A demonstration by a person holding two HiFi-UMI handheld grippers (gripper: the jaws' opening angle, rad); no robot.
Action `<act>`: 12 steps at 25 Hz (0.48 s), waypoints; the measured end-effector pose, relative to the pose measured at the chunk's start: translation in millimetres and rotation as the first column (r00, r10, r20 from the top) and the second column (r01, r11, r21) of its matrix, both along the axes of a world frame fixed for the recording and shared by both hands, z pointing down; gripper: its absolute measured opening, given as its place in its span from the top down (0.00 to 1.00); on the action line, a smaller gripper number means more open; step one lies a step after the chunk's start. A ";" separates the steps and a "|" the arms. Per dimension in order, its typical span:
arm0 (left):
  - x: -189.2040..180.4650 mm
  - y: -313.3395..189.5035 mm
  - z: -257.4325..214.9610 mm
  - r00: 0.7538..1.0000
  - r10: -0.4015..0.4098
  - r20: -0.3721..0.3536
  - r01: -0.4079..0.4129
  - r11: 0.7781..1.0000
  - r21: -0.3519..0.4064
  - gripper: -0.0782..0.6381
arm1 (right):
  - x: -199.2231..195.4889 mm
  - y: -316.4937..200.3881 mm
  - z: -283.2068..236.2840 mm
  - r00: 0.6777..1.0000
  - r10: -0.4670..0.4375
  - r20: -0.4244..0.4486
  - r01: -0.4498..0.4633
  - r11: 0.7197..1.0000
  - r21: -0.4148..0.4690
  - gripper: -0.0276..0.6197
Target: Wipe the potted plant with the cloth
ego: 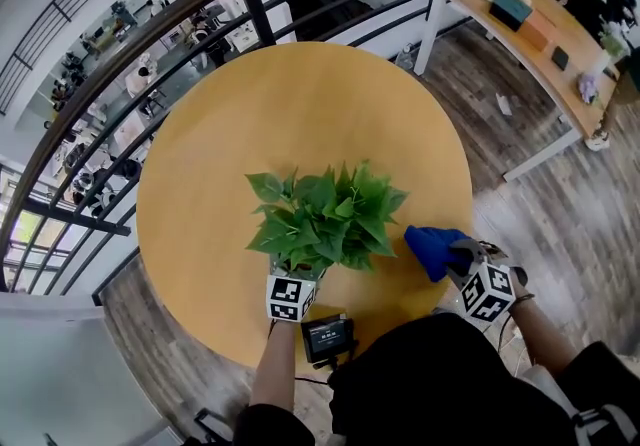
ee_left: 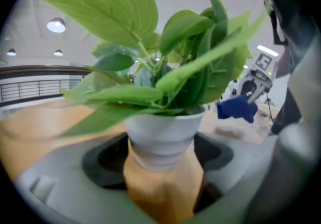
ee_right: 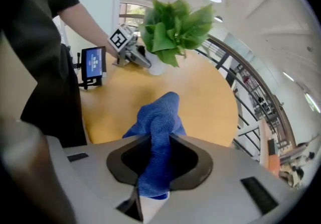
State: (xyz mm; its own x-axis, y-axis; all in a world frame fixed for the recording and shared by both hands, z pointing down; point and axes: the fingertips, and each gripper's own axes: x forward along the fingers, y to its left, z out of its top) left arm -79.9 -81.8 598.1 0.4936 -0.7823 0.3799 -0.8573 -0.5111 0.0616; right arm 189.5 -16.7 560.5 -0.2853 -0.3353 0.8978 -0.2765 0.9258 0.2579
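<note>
- Head view: the potted plant point(ego: 325, 214) stands on the round wooden table point(ego: 250, 104), near the edge closest to us. The left gripper point(ego: 293, 274) sits at the base of the plant under the foliage. The right gripper point(ego: 458, 256) is just to the plant's right, with the blue cloth point(ego: 432, 249) bunched at its tip. The cloth is near the outer leaves point(ego: 375, 209) but looks clear of them.
- Left gripper view: the white pot point(ee_left: 163, 135) fills the space between this claw's jaws, which are spread to the pot's width and appear to press on its sides low down. We judge the pot to be rigid, smooth and fairly light, so it could slip or tip. Low on the body is the right place to hold it, because the foliage makes it top-heavy. The leaves are thin, springy and easily creased. We would support each one and stroke outward from the stem, not drag against it.
- Right gripper view: this claw's jaws are nearly closed on the cloth point(ee_right: 158, 132), which is pinched in a fold, with a soft rounded wad sticking forward and a tail hanging below. It is limp and grippy, and we judge that it will mould round a leaf. The protruding wad is the part to wipe with. The plant point(ee_right: 173, 27) is ahead across bare tabletop, and a small screen point(ee_right: 94, 63) stands by the table edge.
</note>
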 end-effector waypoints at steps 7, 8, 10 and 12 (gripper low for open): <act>-0.2 0.2 -1.2 1.000 0.001 0.002 -0.001 1.000 0.000 0.33 | -10.0 -80.9 -115.3 0.965 0.114 0.236 -0.176 0.948 0.264 0.80; -0.3 0.2 -1.5 1.000 0.000 0.003 0.000 1.000 -0.001 0.33 | -22.7 -83.0 -128.8 0.959 0.087 0.270 -0.165 0.946 0.281 0.80; 0.0 0.3 -2.1 1.000 0.000 0.003 0.000 1.000 -0.002 0.33 | -47.6 -80.3 -140.3 0.954 0.032 0.297 -0.120 0.951 0.285 0.80; 0.1 0.7 -2.1 1.000 0.000 0.003 0.000 1.000 -0.003 0.33 | -65.1 -74.7 -129.9 0.961 -0.002 0.278 -0.073 0.963 0.258 0.80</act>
State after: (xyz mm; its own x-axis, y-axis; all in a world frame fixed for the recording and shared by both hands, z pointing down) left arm -79.7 -81.2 596.0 0.4925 -0.7814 0.3833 -0.8576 -0.5107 0.0608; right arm 124.4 -91.5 430.6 -0.4905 -0.5633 0.6649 -0.4024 0.8232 0.4006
